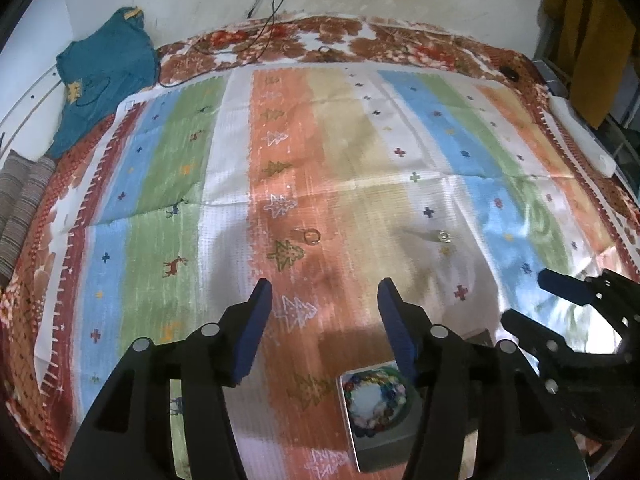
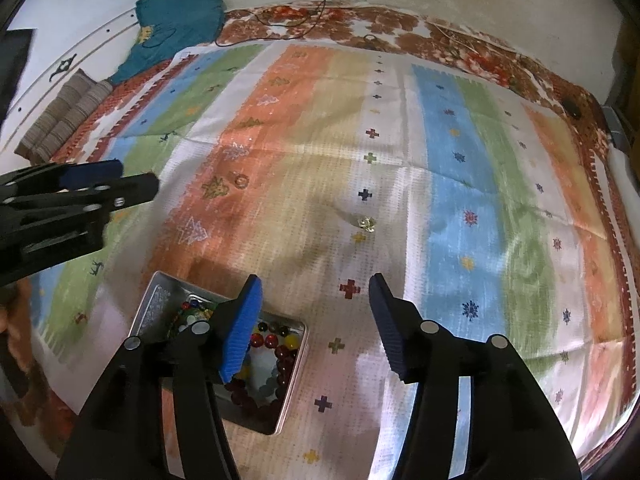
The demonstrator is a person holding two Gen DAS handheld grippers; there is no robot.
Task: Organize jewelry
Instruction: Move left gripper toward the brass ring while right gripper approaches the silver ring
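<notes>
A: Nearest the cameras, what shows?

B: The left gripper (image 1: pixel 326 292) and the right gripper (image 2: pixel 316 288), both black with blue pads, jaws parted and empty, hanging over a striped, multicoloured cloth (image 1: pixel 352 152) spread on a bed.

A: And the jewelry?

B: A square silver metal tin (image 2: pixel 160 300) sits on the cloth just beneath the grippers, holding a string of coloured round beads (image 2: pixel 280 348). Farther out, a small thin ring (image 1: pixel 311 237) lies on an orange stripe; a small clear, yellowish stone piece (image 2: pixel 366 223) rests on a pale stripe, well apart from it.

A: Beyond that?

B: A crumpled teal garment (image 1: pixel 104 72) lies at the far left corner, and dark cables (image 1: pixel 272 12) trail down the wall.
</notes>
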